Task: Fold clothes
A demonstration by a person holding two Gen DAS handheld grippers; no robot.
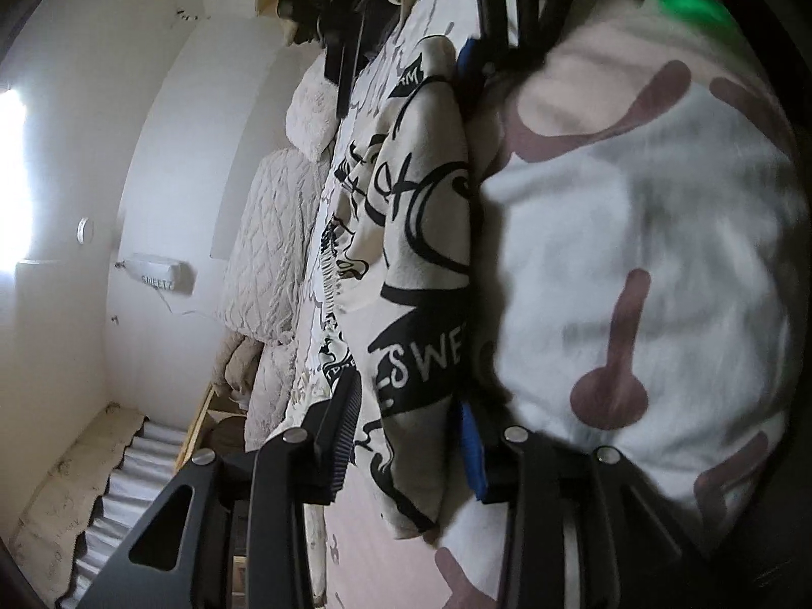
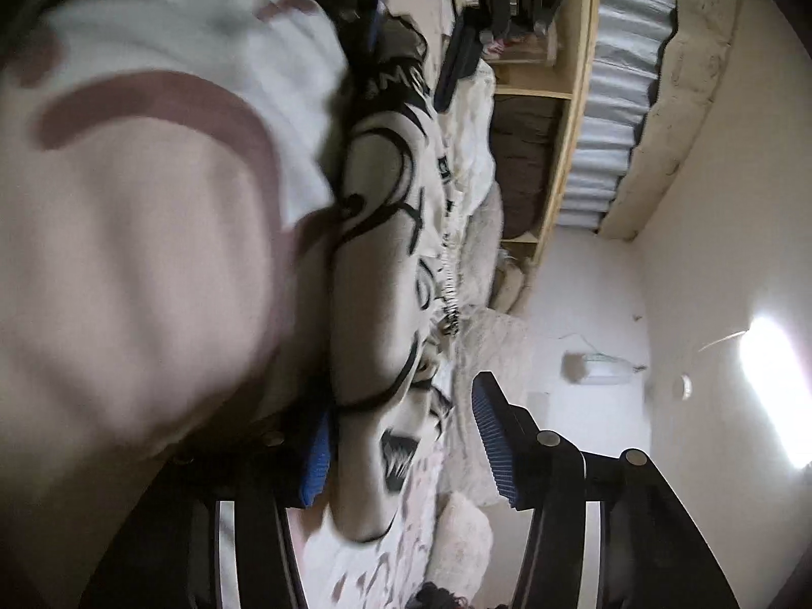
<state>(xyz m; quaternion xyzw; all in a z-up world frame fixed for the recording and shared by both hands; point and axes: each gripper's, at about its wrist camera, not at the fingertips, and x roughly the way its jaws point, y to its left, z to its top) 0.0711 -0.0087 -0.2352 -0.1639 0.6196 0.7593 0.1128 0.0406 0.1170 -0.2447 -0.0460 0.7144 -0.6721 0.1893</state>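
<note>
Two hand-held grippers work on one cream garment printed with bold black lettering and curling figures (image 1: 426,233), which lies bunched in a long ridge across a bed. Both views are rolled sideways, so the bed runs up and down the pictures. In the left wrist view the left gripper (image 1: 406,436) has its jaws standing apart with the near end of the printed garment between them: the black ribbed pad (image 1: 345,436) on the left side stands clear of the cloth, while the blue pad (image 1: 474,449) on the right side lies against it, so the jaws do not pinch the fabric. To the right of the garment a blurred white and pale pink bedcover with brown drip shapes (image 1: 634,233) fills much of the view. At the far end of the ridge the other gripper's black frame and blue pad (image 1: 469,58) show against the cloth. In the right wrist view the right gripper (image 2: 406,446) is also parted: its left blue pad (image 2: 317,462) touches the garment's edge and its right blue ribbed pad (image 2: 495,444) stands well away from it. Quilted cream pillows (image 1: 269,233) lie beyond the garment, near a white wall (image 1: 167,162).
</note>
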